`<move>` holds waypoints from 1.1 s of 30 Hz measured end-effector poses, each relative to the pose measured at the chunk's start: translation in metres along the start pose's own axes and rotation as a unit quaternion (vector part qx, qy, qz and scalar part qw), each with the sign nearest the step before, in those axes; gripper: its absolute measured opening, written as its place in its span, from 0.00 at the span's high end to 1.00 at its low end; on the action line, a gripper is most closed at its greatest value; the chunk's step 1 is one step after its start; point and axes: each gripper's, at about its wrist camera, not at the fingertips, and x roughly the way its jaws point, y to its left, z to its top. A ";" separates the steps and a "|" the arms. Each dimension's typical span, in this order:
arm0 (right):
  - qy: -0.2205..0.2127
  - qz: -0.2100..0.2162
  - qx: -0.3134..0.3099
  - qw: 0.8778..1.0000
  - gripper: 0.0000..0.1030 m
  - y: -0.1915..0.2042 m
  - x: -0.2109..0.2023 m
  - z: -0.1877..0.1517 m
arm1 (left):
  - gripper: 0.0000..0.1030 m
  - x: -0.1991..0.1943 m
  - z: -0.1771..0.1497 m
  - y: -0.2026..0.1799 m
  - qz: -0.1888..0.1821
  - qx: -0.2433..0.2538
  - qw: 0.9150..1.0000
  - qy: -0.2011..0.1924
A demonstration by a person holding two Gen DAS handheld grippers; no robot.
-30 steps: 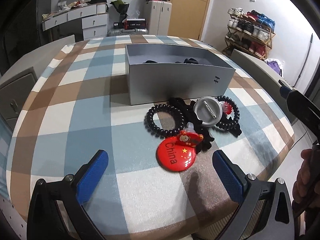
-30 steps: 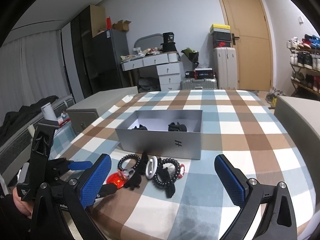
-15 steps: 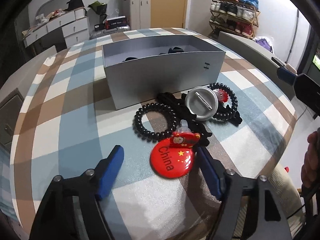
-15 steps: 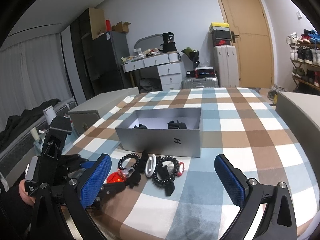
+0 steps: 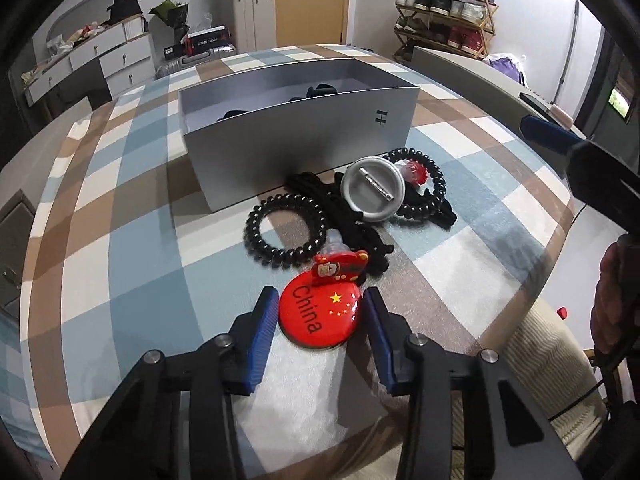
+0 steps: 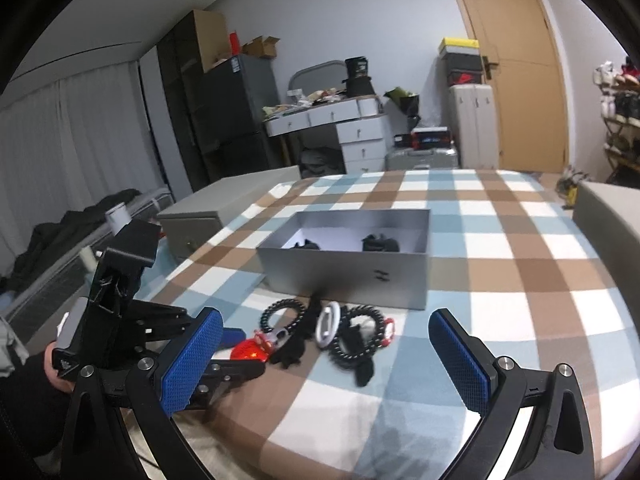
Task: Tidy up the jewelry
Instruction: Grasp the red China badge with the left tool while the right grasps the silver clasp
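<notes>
Left gripper (image 5: 320, 312) is closing around the red "China" badge (image 5: 320, 317), which lies on the checked tablecloth (image 5: 132, 280) near the grey box (image 5: 296, 148); pads not yet pressing it. Right gripper (image 6: 326, 354) stands wide open, empty, near the hair ties (image 6: 356, 340).

My red badge (image 5: 320, 316) (yellow stars, black lettering) lies on blue, brown and white checked cloth (image 5: 132, 280); the box (image 5: 300, 152) is grey
</notes>
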 end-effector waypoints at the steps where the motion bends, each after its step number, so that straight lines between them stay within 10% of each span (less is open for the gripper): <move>1: 0.003 0.001 -0.002 1.000 0.00 0.001 0.001 0.000 | 0.64 -0.001 0.000 0.001 0.002 -0.003 1.000 0.001; 19: 0.082 -0.009 -0.056 0.995 0.04 0.021 0.061 0.003 | 0.64 -0.029 -0.014 0.020 -0.029 -0.044 0.998 -0.038; 33: 0.124 -0.080 -0.116 0.982 0.60 0.031 0.095 -0.005 | 0.64 -0.027 -0.020 0.032 -0.042 -0.064 0.996 -0.048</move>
